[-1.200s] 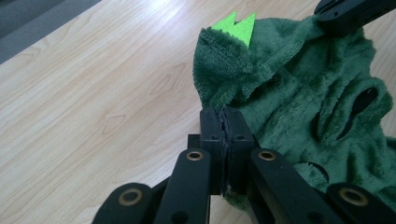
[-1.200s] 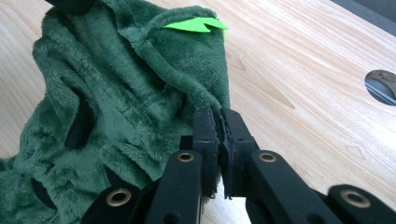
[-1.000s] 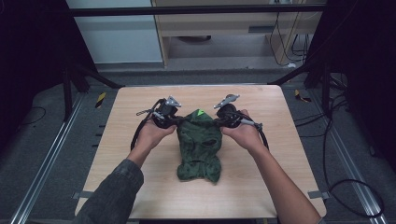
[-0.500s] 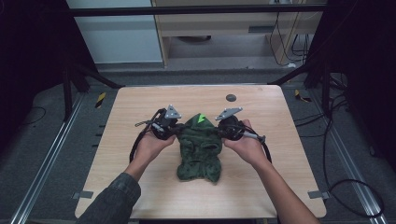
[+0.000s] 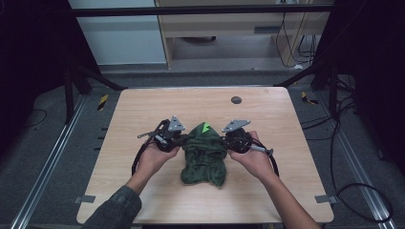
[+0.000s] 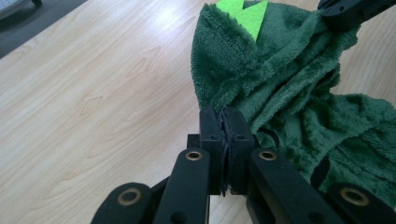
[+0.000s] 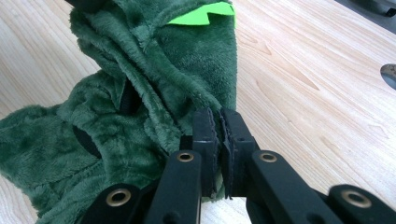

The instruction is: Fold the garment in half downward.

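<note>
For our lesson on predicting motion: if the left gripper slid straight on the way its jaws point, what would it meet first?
The green fleece garment: the left gripper is already shut on its edge. Beyond lies the right gripper, though depth is uncertain.

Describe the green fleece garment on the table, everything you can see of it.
The green fleece garment looks like soft, deep-pile plush in dark green, with bright lime zigzag spikes at its raised top. Black openings show among its folds. It is crumpled, its lower part lying bunched on the wooden table near the middle. The left gripper and right gripper are each shut on an upper edge, holding the top up between them.
</note>
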A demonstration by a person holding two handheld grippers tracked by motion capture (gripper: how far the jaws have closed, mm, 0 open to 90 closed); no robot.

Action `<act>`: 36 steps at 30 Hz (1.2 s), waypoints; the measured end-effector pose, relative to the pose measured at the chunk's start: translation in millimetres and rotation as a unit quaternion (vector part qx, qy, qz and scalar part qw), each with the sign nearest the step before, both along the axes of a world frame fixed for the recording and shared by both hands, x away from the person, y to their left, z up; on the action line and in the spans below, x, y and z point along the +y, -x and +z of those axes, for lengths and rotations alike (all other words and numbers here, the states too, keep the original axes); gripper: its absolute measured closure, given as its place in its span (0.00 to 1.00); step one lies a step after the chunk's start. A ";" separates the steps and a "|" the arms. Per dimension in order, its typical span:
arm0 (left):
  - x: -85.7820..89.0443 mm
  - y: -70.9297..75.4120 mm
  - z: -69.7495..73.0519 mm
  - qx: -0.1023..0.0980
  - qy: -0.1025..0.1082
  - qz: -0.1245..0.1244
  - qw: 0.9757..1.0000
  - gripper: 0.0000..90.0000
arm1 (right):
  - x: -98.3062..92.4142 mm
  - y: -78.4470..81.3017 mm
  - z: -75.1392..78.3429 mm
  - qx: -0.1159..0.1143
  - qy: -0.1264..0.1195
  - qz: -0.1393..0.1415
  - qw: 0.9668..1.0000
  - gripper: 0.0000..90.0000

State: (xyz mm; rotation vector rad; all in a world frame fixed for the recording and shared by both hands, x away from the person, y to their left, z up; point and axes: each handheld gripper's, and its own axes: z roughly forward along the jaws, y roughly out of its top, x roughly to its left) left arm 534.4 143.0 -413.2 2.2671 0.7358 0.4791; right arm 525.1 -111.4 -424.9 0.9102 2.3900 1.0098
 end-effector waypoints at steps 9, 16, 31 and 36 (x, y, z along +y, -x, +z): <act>2.4 6.3 -2.2 0.003 0.004 -0.002 1.000 0.98 | 2.4 4.0 -1.8 -0.008 0.003 0.000 1.000 0.95; 3.3 15.3 -5.3 -0.005 0.006 -0.006 1.000 0.98 | 5.1 11.6 -4.9 -0.014 0.009 0.013 1.000 0.95; 6.1 27.9 -19.6 -0.001 0.010 -0.009 1.000 0.97 | 3.2 28.3 -16.3 -0.015 0.006 0.020 1.000 0.94; 7.4 31.7 -26.1 0.001 0.014 -0.007 1.000 0.97 | 3.2 31.7 -20.8 -0.014 0.007 0.021 1.000 0.94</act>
